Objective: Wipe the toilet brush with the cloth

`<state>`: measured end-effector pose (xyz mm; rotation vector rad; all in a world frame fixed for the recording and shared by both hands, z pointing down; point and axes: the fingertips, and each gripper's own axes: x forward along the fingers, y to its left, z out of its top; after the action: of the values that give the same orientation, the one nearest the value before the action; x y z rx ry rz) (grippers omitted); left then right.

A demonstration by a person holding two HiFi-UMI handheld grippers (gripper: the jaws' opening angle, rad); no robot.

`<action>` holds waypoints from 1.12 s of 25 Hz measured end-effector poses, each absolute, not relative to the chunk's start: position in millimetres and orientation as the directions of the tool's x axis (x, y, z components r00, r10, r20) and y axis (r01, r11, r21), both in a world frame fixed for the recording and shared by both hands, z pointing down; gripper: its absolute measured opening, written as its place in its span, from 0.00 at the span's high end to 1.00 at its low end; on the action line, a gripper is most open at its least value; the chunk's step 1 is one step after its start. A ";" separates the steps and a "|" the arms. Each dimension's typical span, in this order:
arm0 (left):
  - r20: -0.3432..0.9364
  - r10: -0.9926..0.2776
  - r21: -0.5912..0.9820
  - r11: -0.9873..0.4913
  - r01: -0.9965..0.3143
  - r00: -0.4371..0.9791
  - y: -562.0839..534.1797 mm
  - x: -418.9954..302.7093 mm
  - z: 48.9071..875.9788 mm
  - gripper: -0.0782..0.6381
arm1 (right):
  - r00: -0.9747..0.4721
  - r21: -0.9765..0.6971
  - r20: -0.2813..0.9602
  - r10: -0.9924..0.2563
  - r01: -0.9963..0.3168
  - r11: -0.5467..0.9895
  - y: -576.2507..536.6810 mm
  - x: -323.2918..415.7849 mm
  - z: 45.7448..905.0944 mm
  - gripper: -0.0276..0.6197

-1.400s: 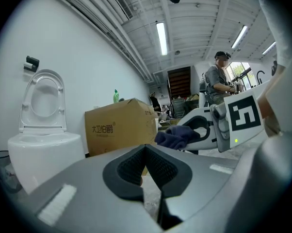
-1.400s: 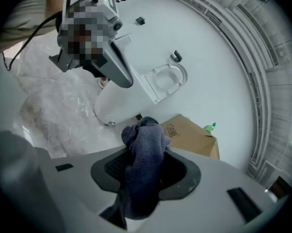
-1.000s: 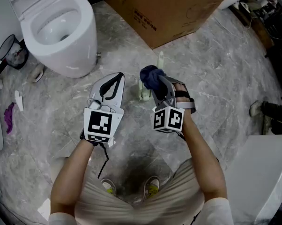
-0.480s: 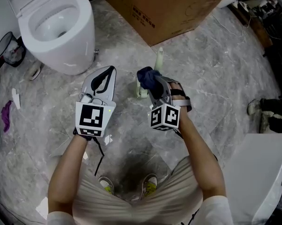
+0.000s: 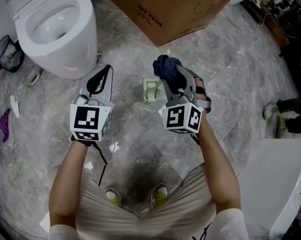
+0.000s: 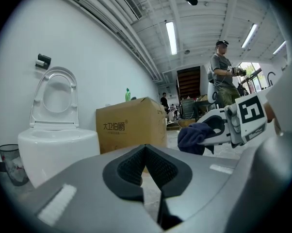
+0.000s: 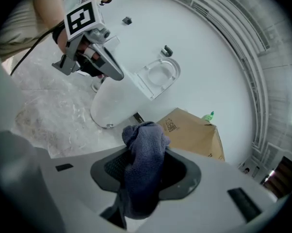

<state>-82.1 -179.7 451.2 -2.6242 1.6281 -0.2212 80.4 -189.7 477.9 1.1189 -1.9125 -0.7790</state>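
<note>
Left grey tongs [image 5: 101, 75] are pressed together on nothing and the right tongs [image 5: 173, 79] pinch a bunched dark-blue cloth [image 5: 166, 67], so the pale toilet brush [image 5: 150, 90], standing unheld on the grey marble floor [image 5: 230, 84] between them, may well topple under a wipe.

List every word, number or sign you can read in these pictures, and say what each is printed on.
Cardboard box, left gripper view: four dark Chinese characters, too blurred to quote.
Cardboard box, head view: red and black print, too small to read.
Cubes on the left gripper and right gripper: black-and-white square patterns, no words.
Cloth: no print.
</note>
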 end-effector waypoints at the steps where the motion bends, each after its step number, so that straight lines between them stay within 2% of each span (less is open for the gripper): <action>1: 0.098 -0.894 -0.113 -0.447 -0.887 0.438 -180.4 -81.8 451.1 0.89 | -0.309 0.795 0.303 -0.901 -0.440 0.418 -191.6 83.2 474.7 0.72; 17: 0.095 -0.877 -0.102 -0.479 -0.872 0.471 -180.1 -66.5 450.3 0.89 | -0.330 0.668 0.465 -0.821 -0.478 0.570 -183.7 92.7 538.8 0.71; 28: 0.094 -0.871 -0.093 -0.489 -0.867 0.481 -174.2 -60.9 448.2 0.89 | -0.302 0.624 0.567 -0.766 -0.449 0.639 -178.5 100.5 584.7 0.71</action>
<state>-60.9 -174.2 448.2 -2.6756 1.5705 -0.2004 100.5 -178.5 584.7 0.9561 -1.9488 -0.4387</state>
